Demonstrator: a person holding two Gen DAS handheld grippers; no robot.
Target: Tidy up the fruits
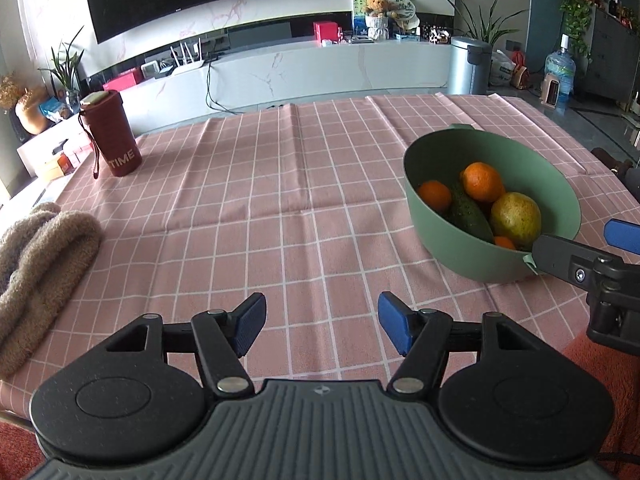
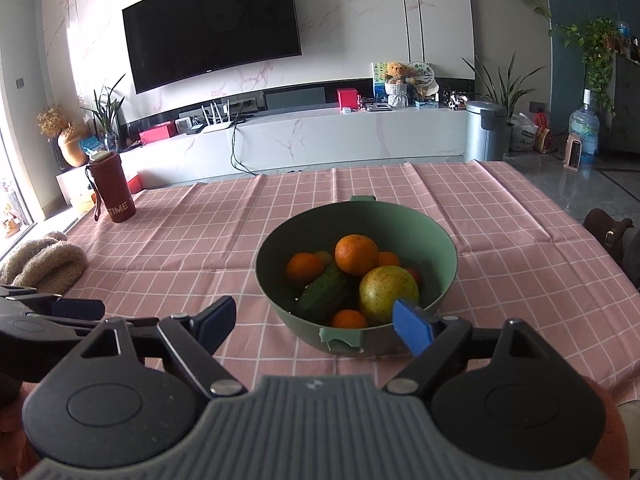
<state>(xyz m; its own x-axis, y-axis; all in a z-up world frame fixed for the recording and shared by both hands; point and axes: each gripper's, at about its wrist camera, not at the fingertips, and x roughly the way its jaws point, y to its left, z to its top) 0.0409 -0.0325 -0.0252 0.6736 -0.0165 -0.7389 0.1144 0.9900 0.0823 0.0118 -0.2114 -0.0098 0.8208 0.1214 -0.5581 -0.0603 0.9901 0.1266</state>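
A green bowl (image 2: 436,248) stands on the pink checked tablecloth (image 2: 180,240); it also shows at the right of the left wrist view (image 1: 440,248). It holds several oranges (image 2: 356,254), a green cucumber (image 2: 326,290) and a yellow-green pear (image 2: 388,288). My right gripper (image 2: 316,326) is open and empty, just in front of the bowl's near handle (image 2: 342,340). My left gripper (image 1: 322,326) is open and empty over bare cloth, left of the bowl.
A dark red tumbler marked TIME (image 1: 114,136) stands at the table's far left. A beige woolly cloth (image 1: 36,264) lies at the left edge. Beyond the table are a TV cabinet (image 2: 340,136) and a metal bin (image 2: 486,130).
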